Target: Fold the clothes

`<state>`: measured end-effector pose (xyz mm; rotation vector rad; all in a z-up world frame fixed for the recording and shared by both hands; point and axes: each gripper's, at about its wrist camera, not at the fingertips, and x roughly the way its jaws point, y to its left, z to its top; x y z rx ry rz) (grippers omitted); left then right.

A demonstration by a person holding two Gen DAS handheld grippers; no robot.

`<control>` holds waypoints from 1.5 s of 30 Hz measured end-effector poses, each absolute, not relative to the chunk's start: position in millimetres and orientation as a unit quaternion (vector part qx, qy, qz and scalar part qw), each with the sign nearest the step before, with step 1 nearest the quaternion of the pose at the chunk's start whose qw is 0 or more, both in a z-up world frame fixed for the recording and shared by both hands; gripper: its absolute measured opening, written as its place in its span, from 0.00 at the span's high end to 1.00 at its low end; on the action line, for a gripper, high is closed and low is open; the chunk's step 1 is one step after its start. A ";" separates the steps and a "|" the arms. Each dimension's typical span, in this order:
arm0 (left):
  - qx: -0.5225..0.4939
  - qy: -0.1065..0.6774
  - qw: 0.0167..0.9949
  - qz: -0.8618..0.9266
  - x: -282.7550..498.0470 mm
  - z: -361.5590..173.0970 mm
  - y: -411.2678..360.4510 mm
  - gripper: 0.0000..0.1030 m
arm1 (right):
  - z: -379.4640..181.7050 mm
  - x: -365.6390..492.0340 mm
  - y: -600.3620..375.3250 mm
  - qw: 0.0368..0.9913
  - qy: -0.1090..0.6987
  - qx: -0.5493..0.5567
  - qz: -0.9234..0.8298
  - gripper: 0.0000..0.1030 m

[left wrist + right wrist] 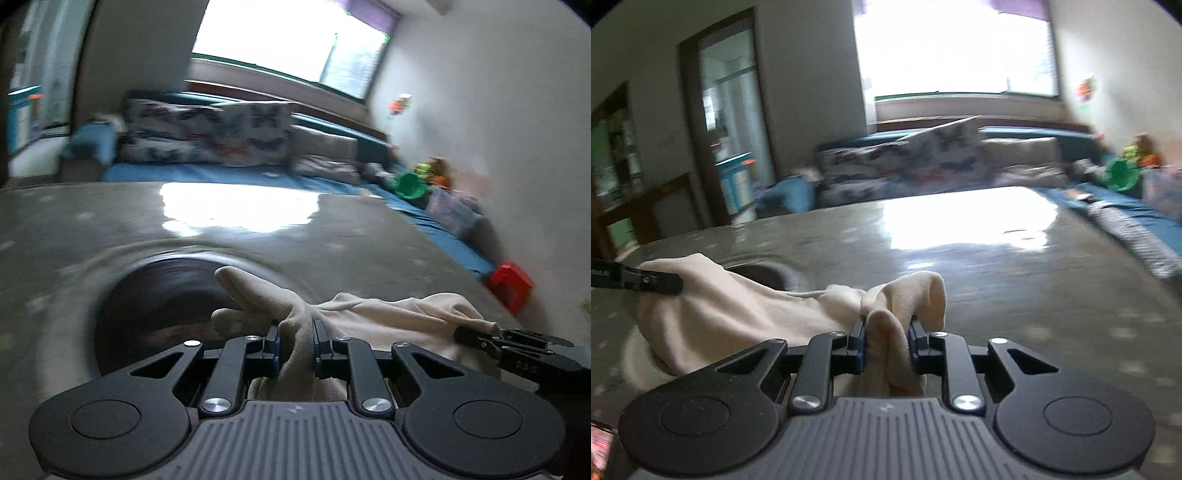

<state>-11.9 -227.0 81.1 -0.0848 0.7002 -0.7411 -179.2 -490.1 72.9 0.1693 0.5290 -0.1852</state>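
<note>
A cream cloth garment (388,317) hangs stretched between my two grippers above a grey glossy table (184,236). My left gripper (295,328) is shut on one bunched edge of the garment. My right gripper (886,328) is shut on the other edge of the garment (738,306). The right gripper also shows at the right of the left wrist view (517,343), and the left gripper's tip shows at the left of the right wrist view (639,282), both pinching the fabric.
A dark round recess (162,302) lies in the table under the cloth. Beyond the table are a blue mat with patterned cushions (207,136), a green bowl (410,184), toys, and a red box (509,286) at the table's right.
</note>
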 end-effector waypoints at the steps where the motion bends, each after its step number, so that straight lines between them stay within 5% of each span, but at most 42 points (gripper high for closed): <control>1: -0.039 0.334 0.866 -0.370 -14.4 82.6 -241.7 0.84 | 77.2 -191.4 -498.6 0.957 0.256 0.079 -0.109 0.81; 7: -0.013 0.354 0.820 -0.449 -39.3 69.4 -324.2 0.82 | 85.8 -262.2 -532.4 0.940 0.259 0.046 -0.216 0.79; 13: 0.082 0.387 0.801 -0.450 -72.4 34.2 -355.8 0.66 | 69.2 -297.0 -531.7 0.923 0.276 0.024 -0.267 0.58; 18: 0.102 0.373 0.815 -0.432 -78.8 31.4 -338.5 0.63 | 64.2 -284.0 -503.0 0.941 0.262 0.011 -0.214 0.49; 26: 0.101 0.386 0.821 -0.408 -76.0 20.1 -320.7 0.57 | 21.8 -244.2 -450.8 0.938 0.317 -0.021 -0.136 0.47; 40: 0.090 0.350 0.882 -0.301 -82.1 66.9 -212.6 0.50 | 36.8 -183.9 -379.4 0.950 0.294 -0.084 -0.057 0.36; 45: 0.105 0.352 0.900 -0.233 -76.5 70.8 -164.9 0.44 | 61.4 -171.0 -364.2 0.960 0.267 -0.081 -0.016 0.24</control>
